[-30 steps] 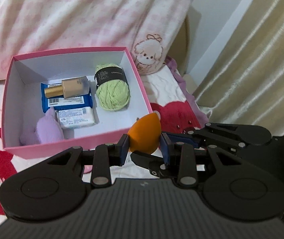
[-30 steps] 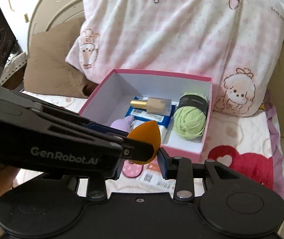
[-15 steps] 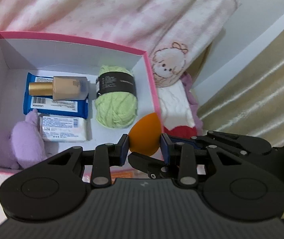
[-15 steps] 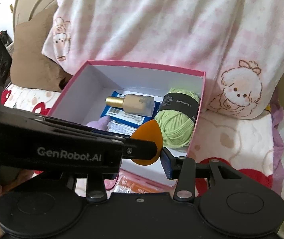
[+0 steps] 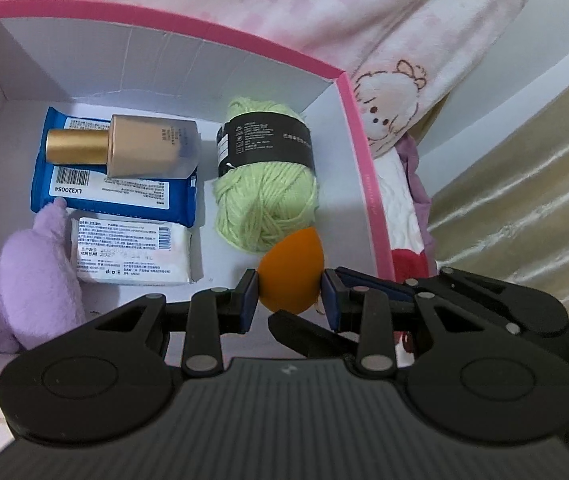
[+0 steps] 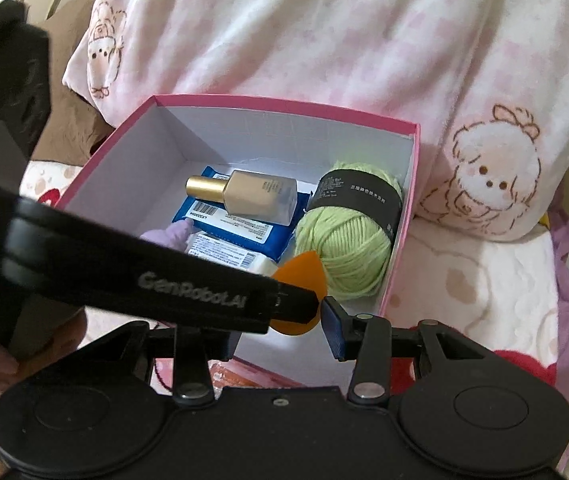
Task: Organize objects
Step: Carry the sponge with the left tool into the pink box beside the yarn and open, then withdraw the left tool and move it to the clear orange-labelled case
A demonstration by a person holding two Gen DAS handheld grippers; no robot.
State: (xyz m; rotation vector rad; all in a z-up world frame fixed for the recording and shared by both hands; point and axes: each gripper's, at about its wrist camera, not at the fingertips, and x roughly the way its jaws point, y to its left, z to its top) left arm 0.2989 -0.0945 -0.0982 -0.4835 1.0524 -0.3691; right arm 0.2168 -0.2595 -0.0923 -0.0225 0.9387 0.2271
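**Sponge carried in over the pink box**

Since a second ago both my grippers have come down and forward, so the pink box now fills far more of each view and the orange sponge hangs over its near right corner rather than in front of its near wall.

From the left wrist, my left gripper [image 5: 290,300] is clamped on the orange sponge [image 5: 290,270], both blue pads pressing its sides, the pointed end up. Below it lies the pink box [image 5: 358,152] with white inner walls. A green yarn ball [image 5: 266,200] with a black band sits at the right, just beyond the sponge. At the far left a gold-capped foundation bottle [image 5: 124,150] lies on a blue packet [image 5: 116,196]; nearer, a white tissue pack [image 5: 132,252] touches a lilac plush toy [image 5: 32,280] in the near left corner. A pink checked pillow [image 5: 364,20] rises behind the box.

From the right wrist, my right gripper [image 6: 284,320] has its jaws part open. Its right pad stands just clear of the sponge [image 6: 304,276]; the left gripper's black arm crosses in front and hides the left pad. The box [image 6: 406,216] sits on a bear-print blanket [image 6: 484,280].
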